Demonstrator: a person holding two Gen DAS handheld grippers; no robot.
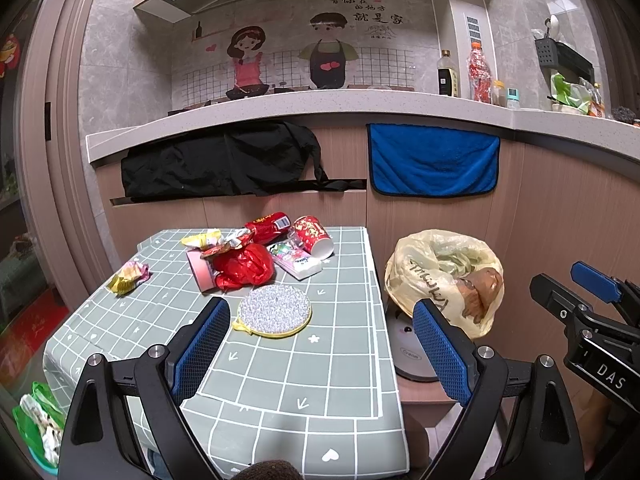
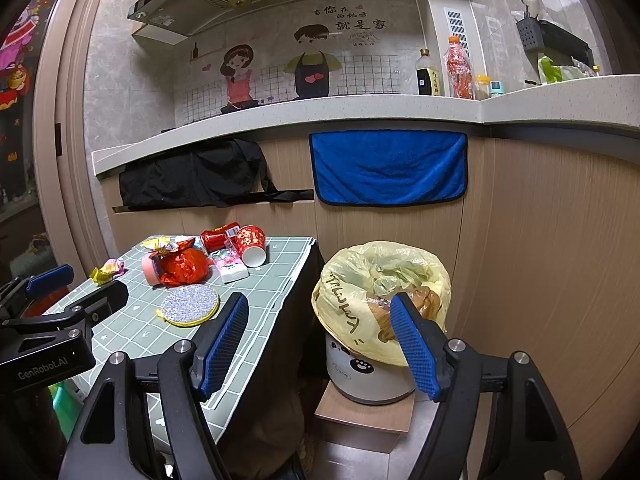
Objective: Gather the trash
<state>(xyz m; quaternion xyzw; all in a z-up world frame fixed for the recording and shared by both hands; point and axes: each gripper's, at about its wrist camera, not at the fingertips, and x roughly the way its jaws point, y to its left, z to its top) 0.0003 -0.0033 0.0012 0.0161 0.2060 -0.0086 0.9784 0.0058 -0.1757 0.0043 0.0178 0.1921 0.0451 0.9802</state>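
Note:
Trash lies at the far end of the grey checked table: a red foil wad, a red paper cup on its side, a red packet, a tissue pack, a pink tape roll and a yellow wrapper. A round sparkly pad lies nearer. The bin with a yellow bag stands right of the table. My left gripper is open and empty above the table's near half. My right gripper is open and empty in front of the bin.
A counter runs behind, with a black cloth and a blue towel hanging from it. Bottles stand on the counter. The bin sits on a low wooden stool. A green bag lies on the floor at left.

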